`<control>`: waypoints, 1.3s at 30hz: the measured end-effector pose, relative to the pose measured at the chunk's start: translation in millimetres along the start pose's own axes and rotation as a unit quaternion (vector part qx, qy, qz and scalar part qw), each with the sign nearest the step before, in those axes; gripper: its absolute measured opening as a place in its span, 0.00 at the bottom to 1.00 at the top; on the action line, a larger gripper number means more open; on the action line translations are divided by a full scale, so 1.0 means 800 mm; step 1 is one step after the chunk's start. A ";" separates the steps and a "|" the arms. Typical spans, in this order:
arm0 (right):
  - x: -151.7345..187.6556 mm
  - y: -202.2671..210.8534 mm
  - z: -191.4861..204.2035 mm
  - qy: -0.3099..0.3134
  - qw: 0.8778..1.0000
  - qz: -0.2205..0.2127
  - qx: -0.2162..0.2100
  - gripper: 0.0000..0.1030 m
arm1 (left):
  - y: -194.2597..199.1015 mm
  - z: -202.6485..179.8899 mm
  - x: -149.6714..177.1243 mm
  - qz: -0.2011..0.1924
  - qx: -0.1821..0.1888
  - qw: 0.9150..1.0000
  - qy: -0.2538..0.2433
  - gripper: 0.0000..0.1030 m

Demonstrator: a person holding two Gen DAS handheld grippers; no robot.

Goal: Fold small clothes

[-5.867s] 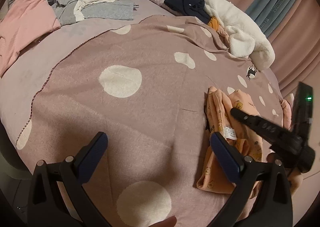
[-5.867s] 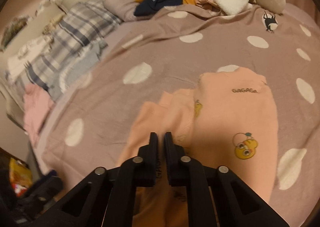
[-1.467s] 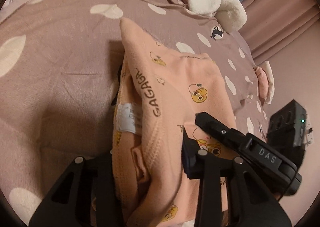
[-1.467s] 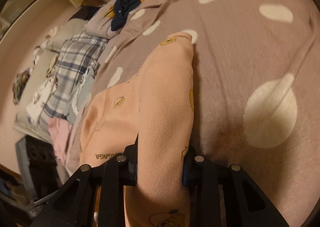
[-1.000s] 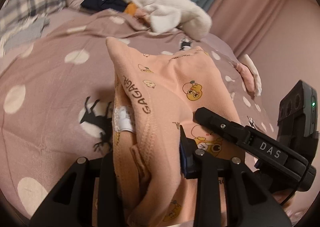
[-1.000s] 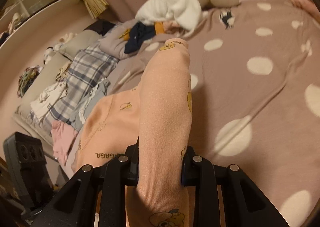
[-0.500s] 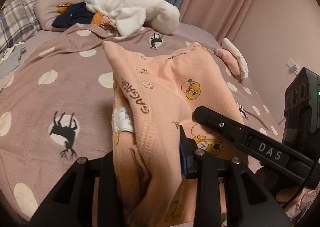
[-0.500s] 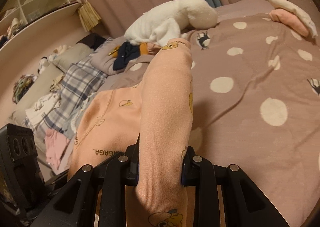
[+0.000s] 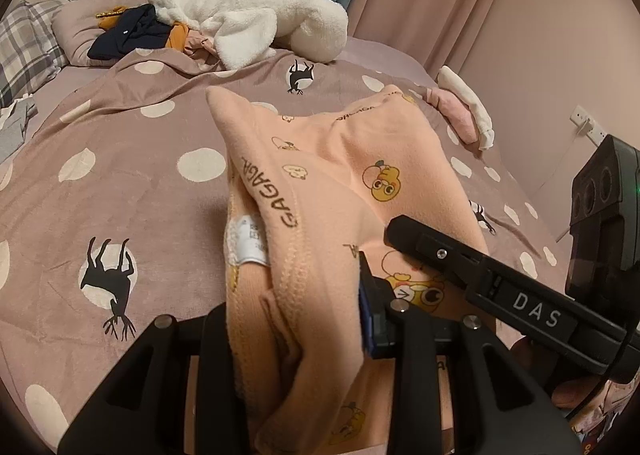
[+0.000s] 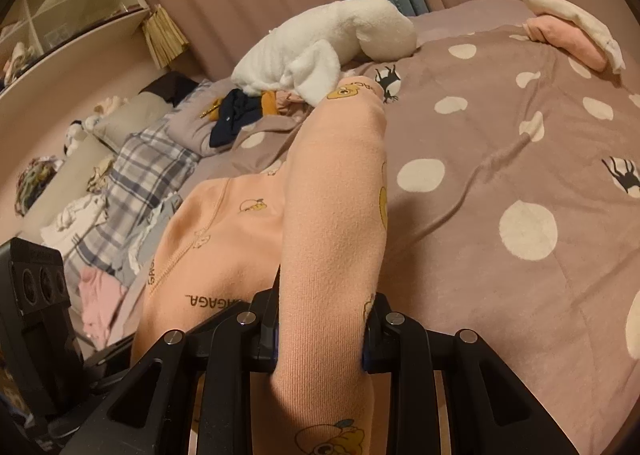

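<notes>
A small peach garment (image 9: 360,159) printed with cartoon ducks and the word GAGAGA hangs lifted over the bed. My left gripper (image 9: 296,319) is shut on a bunched fold of it near the white label (image 9: 248,239). In the right wrist view my right gripper (image 10: 320,331) is shut on another thick fold of the same peach garment (image 10: 332,195), which bulges up between the fingers and hides the pads. The right gripper's black body (image 9: 500,295), marked DAS, crosses the left wrist view at lower right.
The bed carries a mauve blanket (image 9: 132,175) with white dots and black animal prints. A white fluffy throw (image 9: 244,15) and dark clothes (image 9: 128,33) lie at its far end. A folded pink and white item (image 10: 568,29) sits near the far edge. Plaid bedding (image 10: 148,175) lies to the left.
Both grippers have carried the garment up and swung round, so the curtains and far wall have come into view. Both grips are unchanged.
</notes>
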State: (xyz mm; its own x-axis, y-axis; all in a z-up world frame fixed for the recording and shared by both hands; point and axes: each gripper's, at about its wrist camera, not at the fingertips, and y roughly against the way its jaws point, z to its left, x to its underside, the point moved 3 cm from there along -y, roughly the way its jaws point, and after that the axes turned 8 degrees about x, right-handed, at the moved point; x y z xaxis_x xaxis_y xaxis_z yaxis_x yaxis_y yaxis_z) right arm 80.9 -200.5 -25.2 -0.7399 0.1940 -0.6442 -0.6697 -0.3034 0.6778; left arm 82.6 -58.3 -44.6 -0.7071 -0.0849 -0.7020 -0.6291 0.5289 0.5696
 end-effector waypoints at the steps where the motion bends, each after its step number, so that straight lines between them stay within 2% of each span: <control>1: 0.000 0.001 0.001 0.001 1.000 -0.002 -0.002 0.28 | 0.000 0.000 0.000 -0.001 0.000 1.000 0.000 0.32; 11: -0.001 -0.002 0.005 0.004 1.000 -0.004 -0.005 0.29 | 0.002 0.004 0.000 -0.002 -0.010 1.000 -0.002 0.34; 13: -0.001 -0.007 0.004 0.000 1.000 0.003 0.001 0.31 | 0.001 0.009 0.000 -0.003 -0.023 1.000 0.002 0.42; 15: 0.000 -0.011 0.002 -0.006 1.000 0.020 0.009 0.39 | 0.002 0.020 0.002 -0.003 -0.065 0.998 0.010 0.61; 18: 0.002 -0.012 -0.001 0.002 0.999 0.023 0.033 0.47 | 0.013 0.031 0.002 -0.026 -0.110 0.994 0.010 0.73; 19: 0.002 -0.008 -0.001 0.005 0.999 0.014 0.047 0.55 | 0.017 0.035 0.001 -0.033 -0.115 0.993 0.015 0.76; 20: 0.002 -0.005 -0.001 0.005 0.999 0.009 0.049 0.62 | 0.024 0.040 0.000 -0.042 -0.116 0.992 0.025 0.82; 22: 0.000 0.002 -0.001 0.002 0.999 0.000 0.038 0.68 | 0.031 0.049 -0.001 -0.051 -0.107 0.992 0.042 0.86; 24: 0.000 0.006 0.000 0.001 1.000 -0.002 0.027 0.68 | 0.033 0.053 0.001 -0.045 -0.099 0.993 0.048 0.87; 30: 0.005 -0.003 -0.003 0.000 0.997 0.037 0.062 0.70 | 0.029 0.047 0.010 -0.015 -0.112 0.993 0.031 1.00; 35: 0.008 0.004 -0.005 -0.007 0.996 0.041 0.077 0.82 | 0.025 0.050 0.017 0.012 -0.097 0.994 0.053 1.00; 39: 0.010 0.008 -0.006 -0.006 0.996 0.047 0.080 0.89 | 0.019 0.049 0.021 0.035 -0.066 0.995 0.059 1.00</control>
State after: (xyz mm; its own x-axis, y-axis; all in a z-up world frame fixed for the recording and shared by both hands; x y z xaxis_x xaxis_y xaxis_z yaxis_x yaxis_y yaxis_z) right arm 71.3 -205.3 -27.8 -0.7994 0.1832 -0.5722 -0.5990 -0.1689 0.7827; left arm 73.7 -18.5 -64.8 -0.7791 -0.1533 -0.6079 -0.6079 0.4217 0.6727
